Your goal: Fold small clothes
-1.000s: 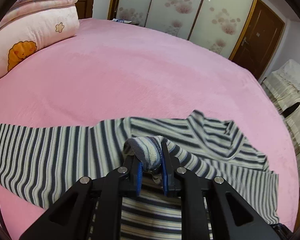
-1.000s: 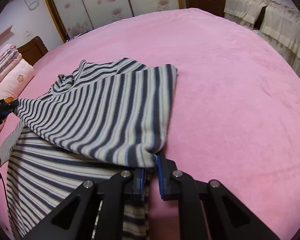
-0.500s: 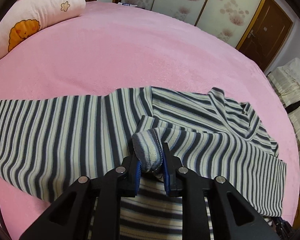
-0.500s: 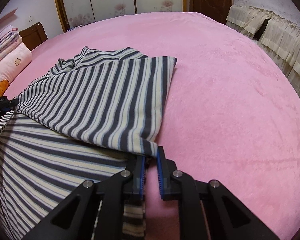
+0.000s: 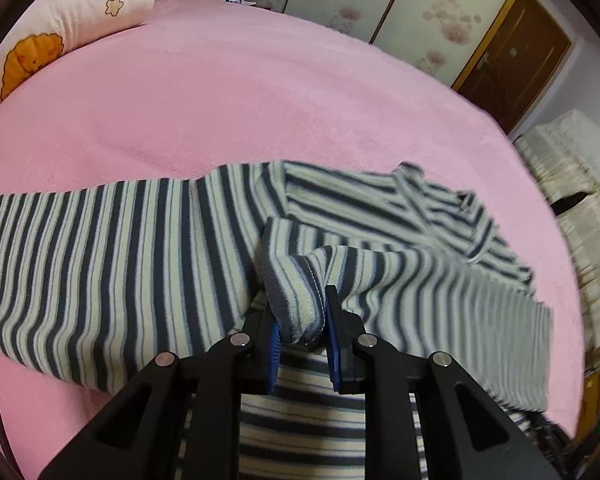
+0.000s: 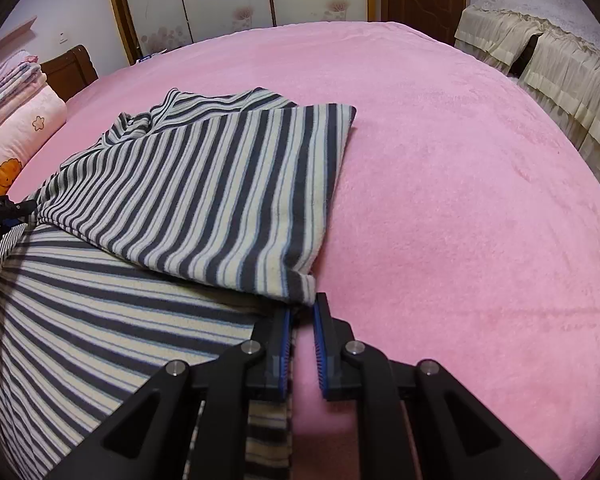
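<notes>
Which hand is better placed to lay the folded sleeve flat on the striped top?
Left. The left gripper is shut on the sleeve's cuff, over the striped top. The right gripper only pinches the fold's corner at the top's edge.

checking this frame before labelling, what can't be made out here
- Left wrist view: the shirt under the left gripper is hidden by the gripper's frame; its right flap is blurred.
- Right wrist view: whether the right gripper pinches the flap's corner is unclear; the flap covers the tips.
- Right wrist view: the left sleeve is cut off by the left edge.
- Collar: crumpled, too small to read.
</notes>
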